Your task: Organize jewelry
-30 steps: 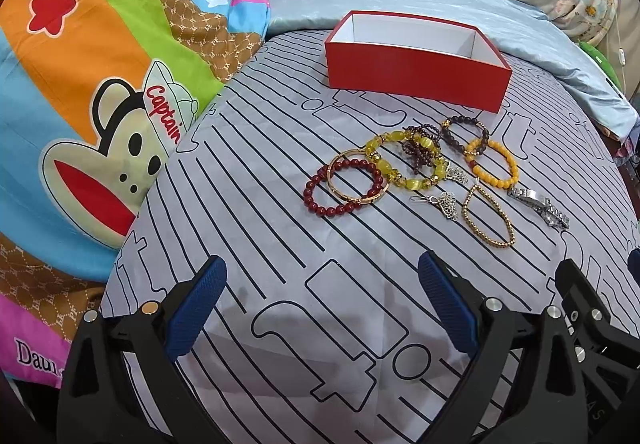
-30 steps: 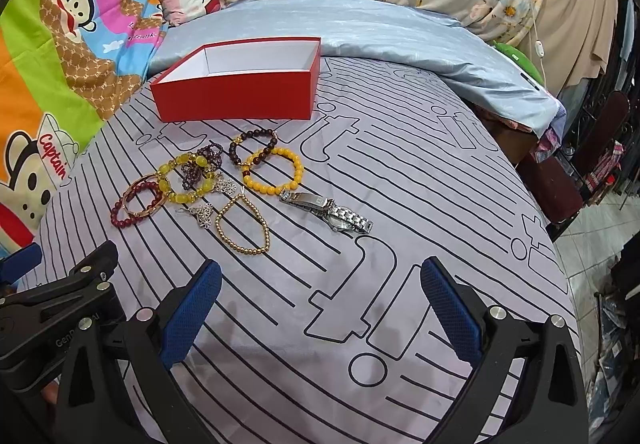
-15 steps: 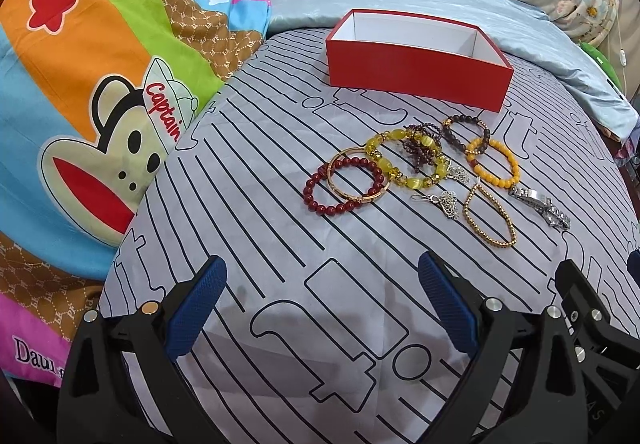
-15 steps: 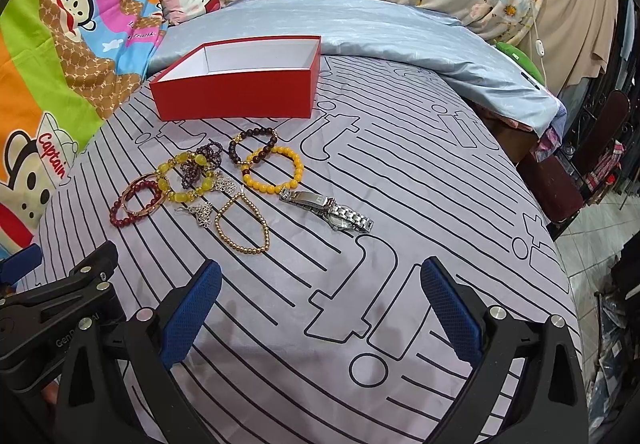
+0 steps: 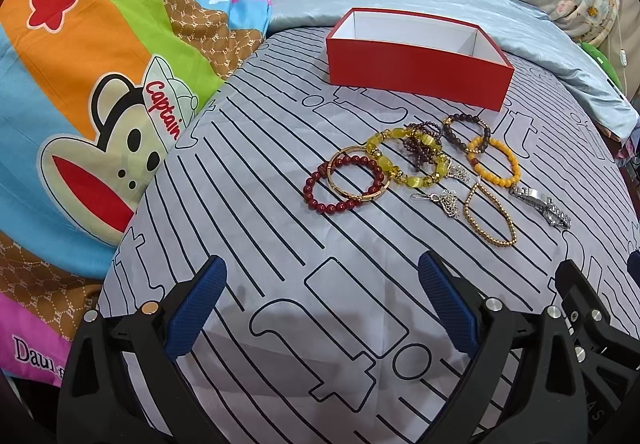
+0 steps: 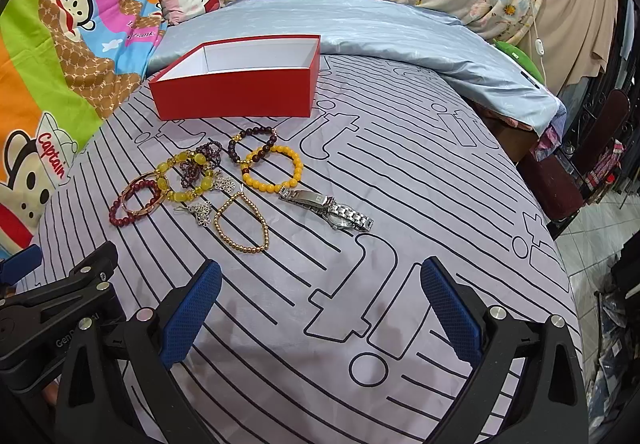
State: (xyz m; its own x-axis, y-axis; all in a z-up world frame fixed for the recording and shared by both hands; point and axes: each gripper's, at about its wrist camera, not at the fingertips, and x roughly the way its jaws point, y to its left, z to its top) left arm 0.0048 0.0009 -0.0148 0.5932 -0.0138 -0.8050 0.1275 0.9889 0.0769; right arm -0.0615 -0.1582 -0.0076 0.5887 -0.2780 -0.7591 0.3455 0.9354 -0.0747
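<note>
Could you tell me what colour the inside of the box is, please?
White inside the red box, clearest in the right wrist view.

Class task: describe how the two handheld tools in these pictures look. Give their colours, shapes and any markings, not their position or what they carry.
The left tool and right tool match: black angular plastic frames with silver bolts, each with two fingers faced in dark blue dimpled pads. One brass-coloured bolt shows on the left tool. Its body carries partly legible white lettering. No cables or sleeves show.
</note>
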